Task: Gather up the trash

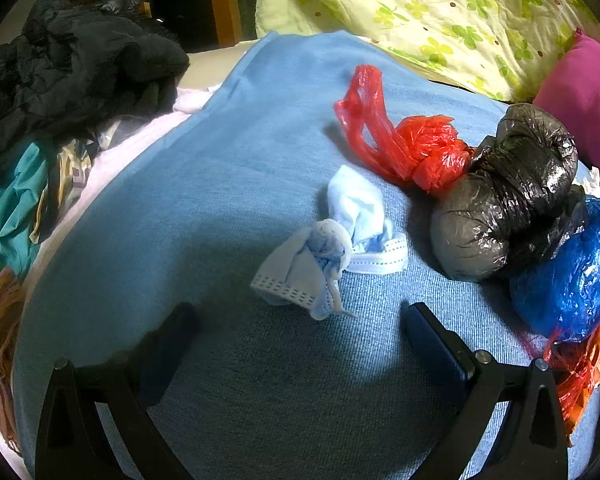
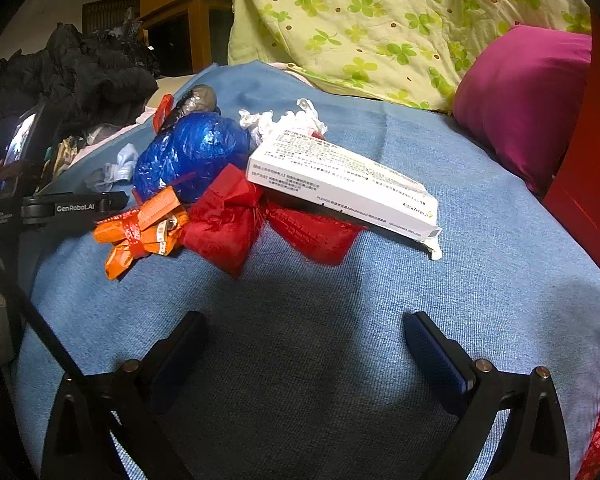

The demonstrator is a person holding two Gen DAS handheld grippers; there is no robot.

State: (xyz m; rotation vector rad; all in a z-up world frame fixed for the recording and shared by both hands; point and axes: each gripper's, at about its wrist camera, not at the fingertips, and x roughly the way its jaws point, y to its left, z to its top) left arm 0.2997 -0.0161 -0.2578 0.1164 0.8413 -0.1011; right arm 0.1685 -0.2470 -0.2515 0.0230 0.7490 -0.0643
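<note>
White carton (image 2: pixel 342 184) reads "AstraZeneca"; left gripper (image 1: pixel 300 324) and right gripper (image 2: pixel 306 330) both spread wide, holding nothing

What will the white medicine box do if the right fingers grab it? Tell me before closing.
The white medicine box looks like thin card, so probably light and easily crushed. It lies propped on the red mesh bag with one end flap hanging open, so it may tilt or slide when nudged. Its flat sides should give a fair grip.

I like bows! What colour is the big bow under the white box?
Red. The bow shows best in the right wrist view.
</note>
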